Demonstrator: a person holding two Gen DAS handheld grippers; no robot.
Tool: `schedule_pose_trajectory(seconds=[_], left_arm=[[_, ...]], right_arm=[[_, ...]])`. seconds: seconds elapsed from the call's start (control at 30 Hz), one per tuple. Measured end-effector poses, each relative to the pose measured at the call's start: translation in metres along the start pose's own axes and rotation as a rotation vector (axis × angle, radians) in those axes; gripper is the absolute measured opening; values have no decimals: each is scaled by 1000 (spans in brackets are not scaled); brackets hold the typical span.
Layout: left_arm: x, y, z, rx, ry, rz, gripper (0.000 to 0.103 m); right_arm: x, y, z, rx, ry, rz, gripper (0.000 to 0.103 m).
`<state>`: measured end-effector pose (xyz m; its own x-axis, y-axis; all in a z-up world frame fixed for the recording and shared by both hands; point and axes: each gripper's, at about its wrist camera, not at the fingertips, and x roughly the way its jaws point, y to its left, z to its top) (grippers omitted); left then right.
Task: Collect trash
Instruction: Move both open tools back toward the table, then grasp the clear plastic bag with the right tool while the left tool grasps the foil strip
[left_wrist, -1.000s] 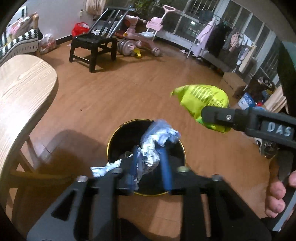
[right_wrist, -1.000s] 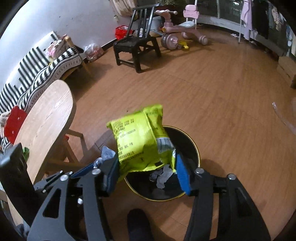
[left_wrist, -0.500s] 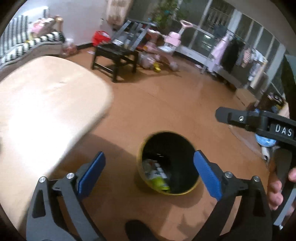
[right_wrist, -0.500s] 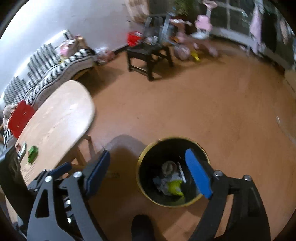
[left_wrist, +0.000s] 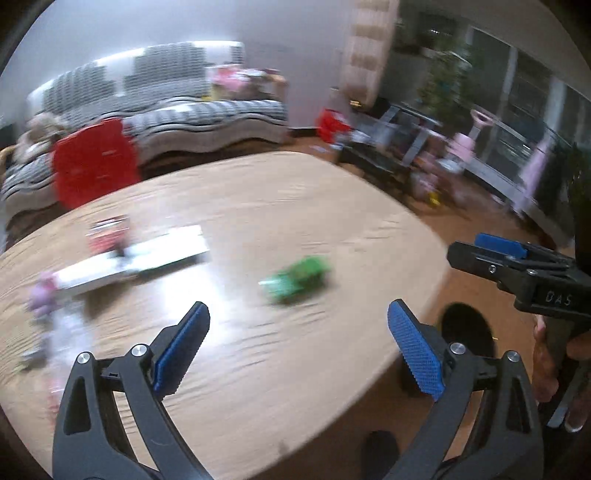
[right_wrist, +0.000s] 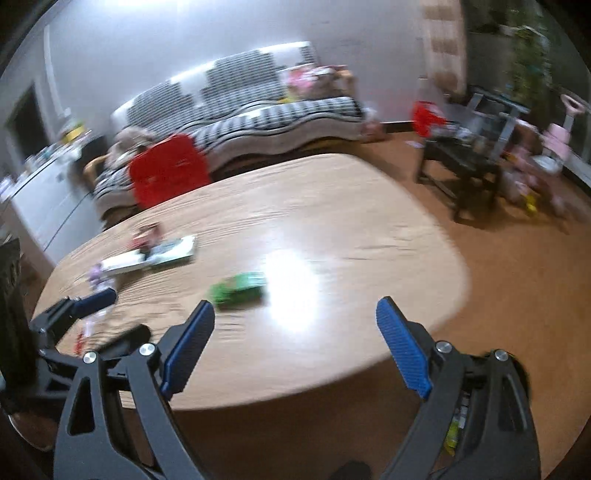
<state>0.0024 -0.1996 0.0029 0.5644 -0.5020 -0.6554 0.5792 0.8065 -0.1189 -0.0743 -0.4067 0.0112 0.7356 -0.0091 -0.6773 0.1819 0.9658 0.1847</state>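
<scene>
We see dim indoor light and heavy motion blur in both views. An overhead glare spot shines on the pale wooden oval bench (right_wrist: 295, 273), and a smaller one shows in the left view. The green crumpled wrapper (left_wrist: 297, 280) and the striped grey sofa (right_wrist: 258, 110) smear sideways, while the blue-padded black fingers (left_wrist: 413, 350) stay sharp. Fisheye bending curves the edges, with dark vignette corners

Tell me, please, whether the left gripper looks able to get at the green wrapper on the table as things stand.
Probably yes: the left gripper is open and empty, and the green wrapper lies ahead of it on bare table, nothing between.
</scene>
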Motion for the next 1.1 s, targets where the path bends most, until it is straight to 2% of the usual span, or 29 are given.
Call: schedule_pose_trajectory(seconds=[0.23, 0.37, 0.5, 0.83, 0.97, 1.1], left_arm=[[-64, 126, -24, -128, -39, 192, 94], [-88, 176, -42, -169, -46, 262, 94], [-97, 207, -60, -172, -28, 307, 94], [-84, 258, -79, -131, 25, 341, 94], [-67, 279, -86, -168, 60, 323, 94], [-55, 292, -90, -179, 81, 322, 94]], right_arm=[[45, 105, 16, -114, 34, 121, 86], [63, 150, 11, -169, 66, 153, 86], [79, 184, 5, -216, 92, 187, 86], [118, 240, -8, -269, 160, 282, 86], [141, 264, -17, -289, 211, 315, 86], [162, 283, -23, -316, 246, 311, 86]])
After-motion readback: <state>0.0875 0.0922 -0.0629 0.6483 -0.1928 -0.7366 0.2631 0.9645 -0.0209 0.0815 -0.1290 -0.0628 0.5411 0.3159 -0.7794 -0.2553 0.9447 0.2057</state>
